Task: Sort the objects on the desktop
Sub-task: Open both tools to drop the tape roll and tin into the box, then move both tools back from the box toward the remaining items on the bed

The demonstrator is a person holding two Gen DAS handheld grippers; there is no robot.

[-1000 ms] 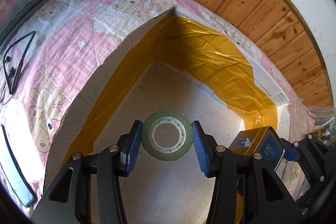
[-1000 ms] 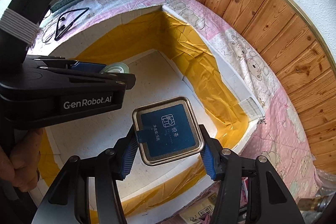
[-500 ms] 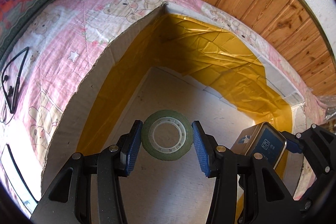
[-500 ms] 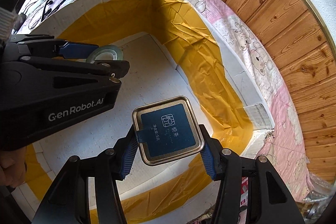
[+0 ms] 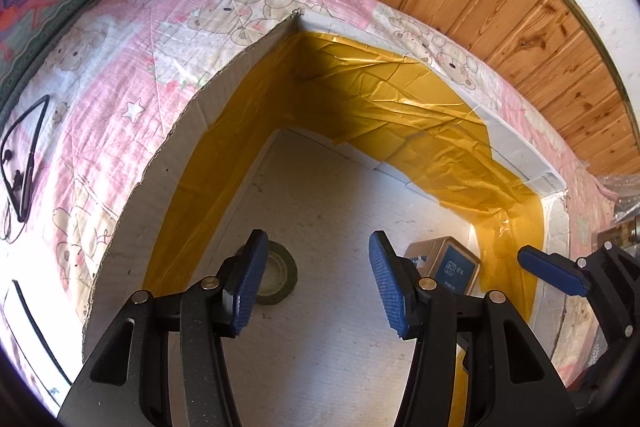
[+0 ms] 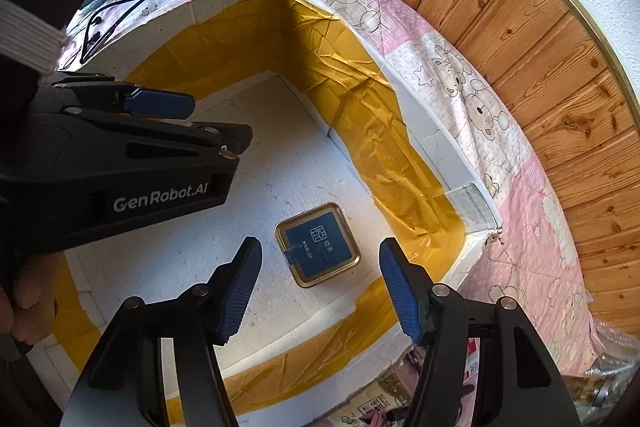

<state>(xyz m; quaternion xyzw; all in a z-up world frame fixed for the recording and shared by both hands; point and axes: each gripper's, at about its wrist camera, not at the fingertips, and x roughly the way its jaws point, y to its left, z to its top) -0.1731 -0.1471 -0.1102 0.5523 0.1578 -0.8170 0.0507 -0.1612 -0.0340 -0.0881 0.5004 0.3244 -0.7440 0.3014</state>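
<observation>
A white foam box [image 5: 192, 131] lined with yellow tape sits on a pink bear-print bedspread [image 5: 120, 75], close to the wood-panelled wall. Over it, the left claw [image 5: 316, 283] and right claw [image 6: 320, 287] have just been opening and now stand wide, nothing between their blue pads. On the box floor, the green tape roll [image 5: 280, 273] lies near the left wall, and the square blue-lidded tin [image 6: 318, 245] lies near the right corner.

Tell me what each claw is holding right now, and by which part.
Nothing. Both claws have just been opening: the left claw stands empty above the tape roll, the right claw above the tin, both lying in the box.
</observation>
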